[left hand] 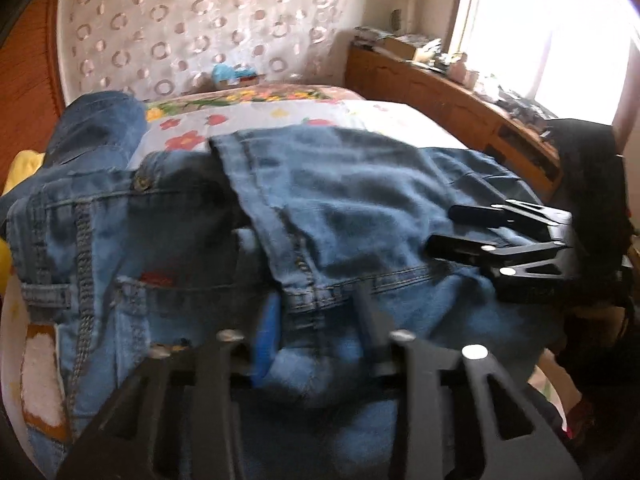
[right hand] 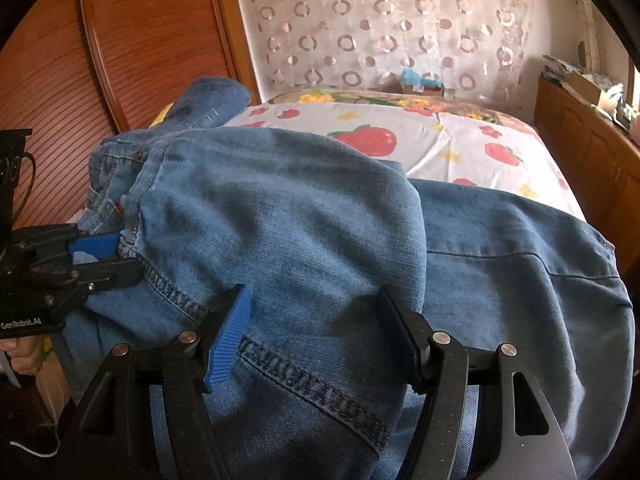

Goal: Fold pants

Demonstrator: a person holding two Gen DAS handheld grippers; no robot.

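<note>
I work over a bed [right hand: 440,140] spread with a pale sheet [left hand: 256,120] printed with red strawberries and small flowers. Along its far edge runs a strip of brighter floral cover [right hand: 360,98]. The blue jeans [right hand: 300,220] lie directly on the sheet and take up the whole near part of the bed, from left to right, bunched in folds. At the far left a yellow cloth [left hand: 24,168] shows beside the denim.
</note>
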